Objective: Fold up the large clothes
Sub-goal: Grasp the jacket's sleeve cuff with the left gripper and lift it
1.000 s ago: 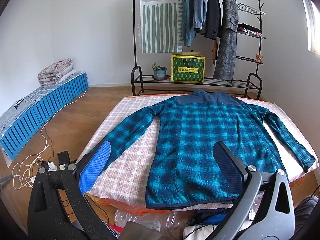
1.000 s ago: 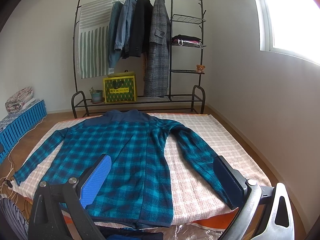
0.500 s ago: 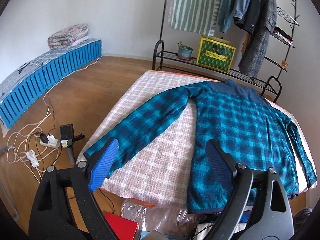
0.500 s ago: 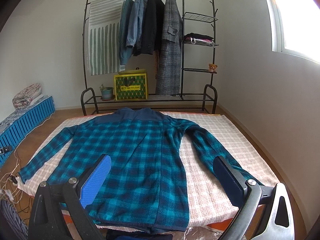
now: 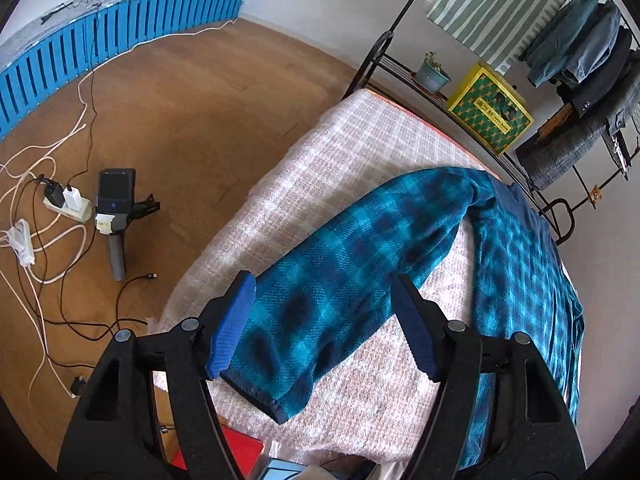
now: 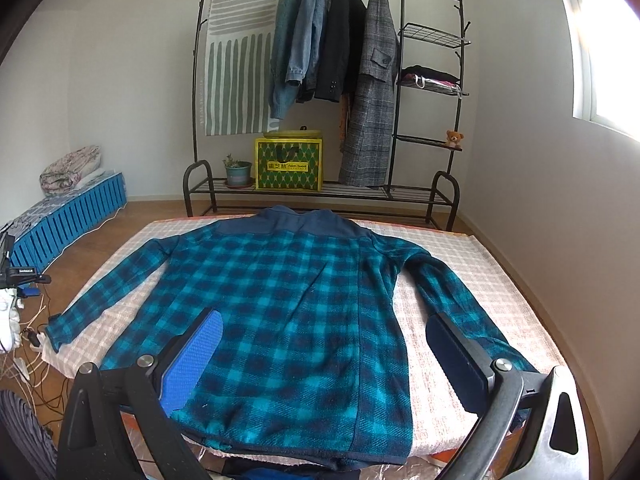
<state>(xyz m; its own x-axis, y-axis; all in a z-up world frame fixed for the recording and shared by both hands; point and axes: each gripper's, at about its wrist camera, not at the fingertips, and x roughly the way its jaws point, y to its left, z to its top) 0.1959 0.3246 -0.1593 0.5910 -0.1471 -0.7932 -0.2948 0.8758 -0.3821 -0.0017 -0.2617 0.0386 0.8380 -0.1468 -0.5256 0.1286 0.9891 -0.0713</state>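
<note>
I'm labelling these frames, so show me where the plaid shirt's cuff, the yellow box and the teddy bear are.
cuff [image 5: 256,394]: left wrist view, dark hem of the sleeve end.
yellow box [image 6: 289,166]: right wrist view, its front face.
teddy bear [image 6: 453,138]: right wrist view, its body.

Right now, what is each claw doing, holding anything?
Left claw: closing around the shirt sleeve, not yet gripping it.
Right claw: open above the plaid shirt, holding nothing.

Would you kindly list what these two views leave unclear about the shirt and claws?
- Shirt front hem corner: right wrist view, hidden by the right claw.
- Right cuff: right wrist view, behind that claw's dark finger.
- Left claw, closing over the left sleeve: left wrist view cannot show whether it touches.
</note>
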